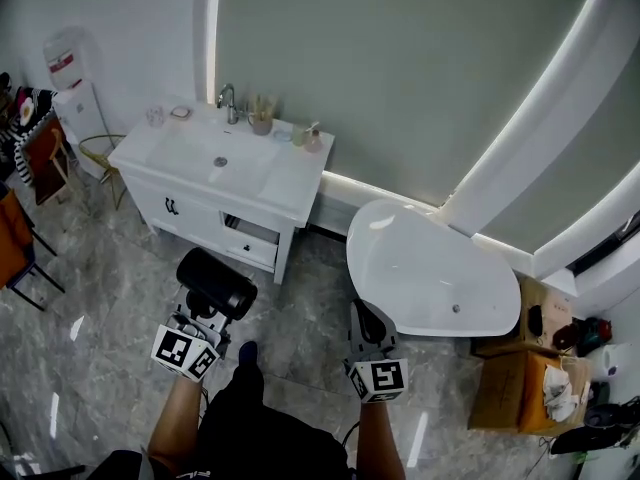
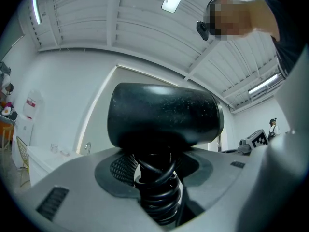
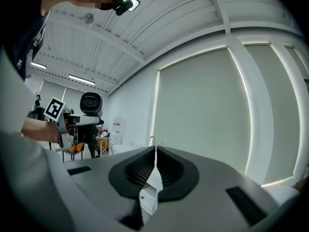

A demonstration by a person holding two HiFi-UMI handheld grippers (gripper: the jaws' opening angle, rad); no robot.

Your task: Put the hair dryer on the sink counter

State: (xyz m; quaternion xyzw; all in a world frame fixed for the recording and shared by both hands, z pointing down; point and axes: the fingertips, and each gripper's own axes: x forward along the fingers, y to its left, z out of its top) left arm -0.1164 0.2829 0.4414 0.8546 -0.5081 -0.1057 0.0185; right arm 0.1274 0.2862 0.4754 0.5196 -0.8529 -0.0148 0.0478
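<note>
Carry step, I'd say: black barrel-bodied plastic hair dryer (image 1: 215,283) is in the air over the grey marble floor (image 1: 110,298), well short of the white vanity sink bench (image 1: 290,173)

Left gripper (image 1: 205,318) is clamped on the dryer's handle, with the black cord coiled round the handle between the jaws. Barrel sits crosswise above the jaws. Matte black shell, speckled with dust or fine scuffs in the left gripper view, and a round grille on one end in the right gripper view

Right gripper (image 1: 368,333) has its jaws pressed together and holds nothing of the task. There's a thin white strip at the seam, can't tell what it is

Next: close the gap to the bench, then set it on the flat right side. Steer clear of the oval basin (image 1: 220,158), chrome faucet (image 1: 229,101) and the small toiletries (image 1: 300,136) at the back edge
</note>
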